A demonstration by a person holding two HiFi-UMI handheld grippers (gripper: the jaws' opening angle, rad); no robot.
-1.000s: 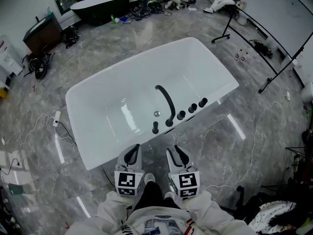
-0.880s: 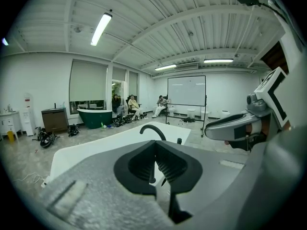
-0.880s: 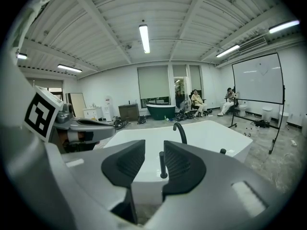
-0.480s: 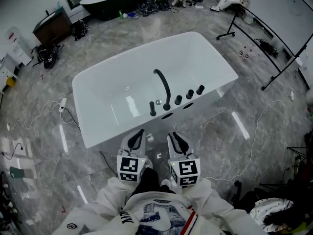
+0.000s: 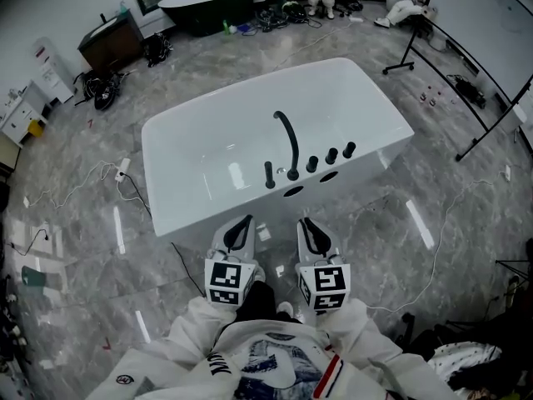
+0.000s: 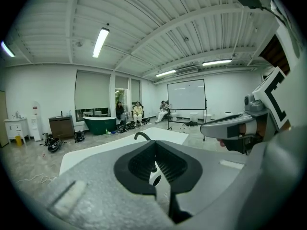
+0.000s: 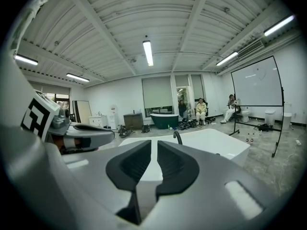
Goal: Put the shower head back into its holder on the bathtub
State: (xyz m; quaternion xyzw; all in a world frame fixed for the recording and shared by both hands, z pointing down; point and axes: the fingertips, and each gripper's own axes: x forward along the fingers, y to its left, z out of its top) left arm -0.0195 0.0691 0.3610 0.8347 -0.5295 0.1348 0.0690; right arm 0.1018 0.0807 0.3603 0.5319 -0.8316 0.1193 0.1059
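Finding: the bathtub (image 5: 191, 211) now lies well ahead of both grippers, further off than a second ago, so I have backed away from it.

Left gripper (image 5: 239, 228): jaws together, nothing held.

Right gripper (image 5: 310, 228): jaws have just been closing to a narrow slit, nothing between them.

The shower head (image 5: 269, 174) stands upright on the tub's near rim, ahead of the left gripper and just beside the spout (image 5: 289, 140). It appears seated in its holder.

Judgement: the task looks complete, and this is the withdrawal.

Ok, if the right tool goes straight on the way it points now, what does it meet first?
The right tool would likely meet the near wall of the white bathtub first, below the black knobs, though depth is unclear. Its jaws have just been closing, nothing between them.
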